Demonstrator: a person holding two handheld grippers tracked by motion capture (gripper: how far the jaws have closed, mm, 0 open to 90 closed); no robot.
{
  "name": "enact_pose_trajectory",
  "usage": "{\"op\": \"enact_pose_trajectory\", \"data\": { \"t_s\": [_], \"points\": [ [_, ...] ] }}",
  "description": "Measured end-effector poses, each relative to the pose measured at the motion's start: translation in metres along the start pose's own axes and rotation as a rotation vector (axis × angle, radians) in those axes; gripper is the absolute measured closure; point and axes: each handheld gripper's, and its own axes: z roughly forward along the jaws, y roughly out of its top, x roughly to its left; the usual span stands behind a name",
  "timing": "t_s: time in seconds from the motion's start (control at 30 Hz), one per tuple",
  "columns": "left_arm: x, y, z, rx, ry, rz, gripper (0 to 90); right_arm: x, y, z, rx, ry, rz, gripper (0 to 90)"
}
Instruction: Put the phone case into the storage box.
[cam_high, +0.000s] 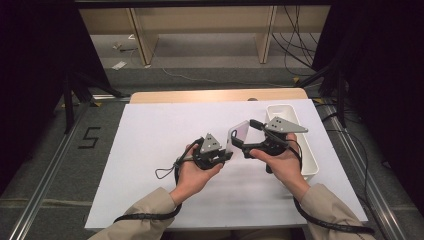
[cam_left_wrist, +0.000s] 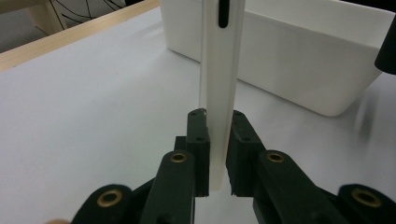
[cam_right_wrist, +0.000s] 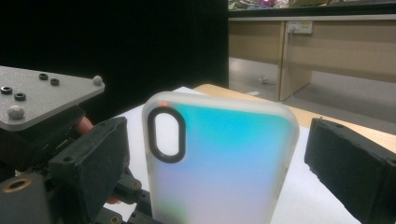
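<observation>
A translucent phone case (cam_high: 239, 134) with a blue-to-pink sheen and a black-rimmed camera cutout (cam_right_wrist: 166, 134) stands upright above the white table sheet (cam_high: 150, 150). My left gripper (cam_high: 226, 155) is shut on its lower edge; in the left gripper view the case (cam_left_wrist: 219, 93) runs edge-on between the two pads of that gripper (cam_left_wrist: 219, 140), which press on it. My right gripper (cam_high: 247, 135) is open, and in the right gripper view the case (cam_right_wrist: 219, 163) stands between its jaws without touching either. The left gripper's grey plate (cam_right_wrist: 42, 98) shows at the left.
A long white bin (cam_high: 311, 160) stands on the right side of the sheet, just behind the case in the left gripper view (cam_left_wrist: 299, 60). A wooden table edge (cam_high: 215, 95) runs along the back. Cables trail from both grippers toward the front.
</observation>
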Motion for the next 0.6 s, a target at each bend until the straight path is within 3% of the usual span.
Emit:
{"op": "enact_pose_trajectory", "data": {
  "t_s": [0.6],
  "points": [
    [-0.0043,0.0023,0.0051,-0.002,0.002,0.001,80.7,0.0013,-0.0017,0.0019,0.004,-0.035,0.008,6.4]
  ]
}}
